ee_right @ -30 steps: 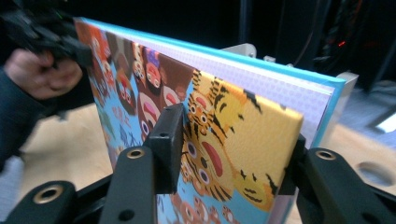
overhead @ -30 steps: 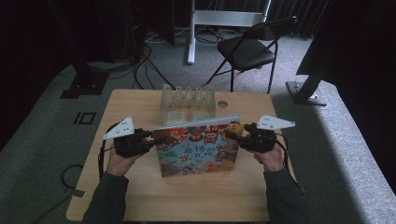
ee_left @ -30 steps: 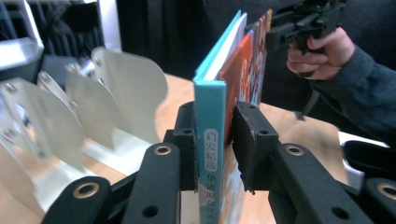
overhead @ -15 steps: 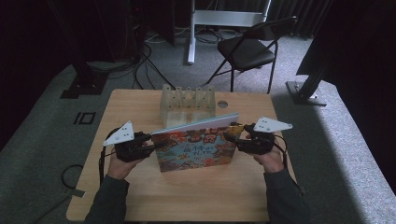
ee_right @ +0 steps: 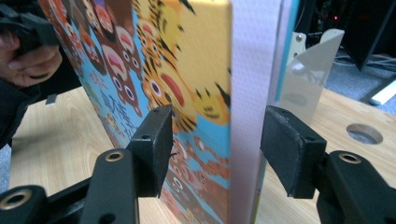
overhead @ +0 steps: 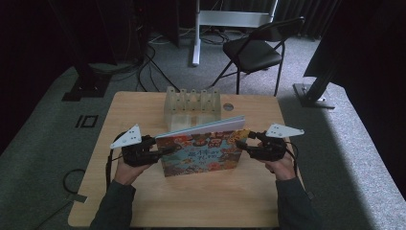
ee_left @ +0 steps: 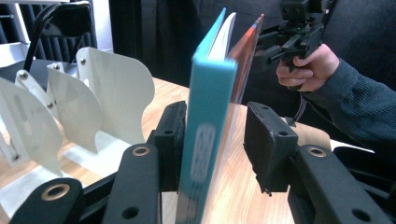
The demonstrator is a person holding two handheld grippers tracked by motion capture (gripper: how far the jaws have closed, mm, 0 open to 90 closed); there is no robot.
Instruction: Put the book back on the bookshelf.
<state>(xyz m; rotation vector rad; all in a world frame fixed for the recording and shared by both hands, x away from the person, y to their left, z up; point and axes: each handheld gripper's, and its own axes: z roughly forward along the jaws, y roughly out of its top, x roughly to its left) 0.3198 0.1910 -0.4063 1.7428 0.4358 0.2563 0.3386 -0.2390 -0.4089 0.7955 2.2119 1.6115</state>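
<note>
A picture book (overhead: 203,151) with a cartoon-animal cover and teal spine stands on its lower edge on the wooden table (overhead: 191,201), its top leaning toward the rack. My left gripper (overhead: 165,151) is at the spine end. In the left gripper view the book (ee_left: 205,130) sits between the jaws with a gap at the right pad (ee_left: 268,140). My right gripper (overhead: 242,143) is at the page end, where the book (ee_right: 187,93) stands between its pads, clear of the right one (ee_right: 289,149). Both pairs of jaws have just been opening and are open.
A translucent white rack (overhead: 191,103) with several upright dividers stands just behind the book. A round hole (overhead: 228,107) sits in the tabletop to the rack's right. Beyond the table a black folding chair (overhead: 253,48) stands on grey carpet with cables.
Both pairs of jaws have spread away from the book's ends. The book's top edge has tipped a little toward the rack. The hands have stayed where they were.
</note>
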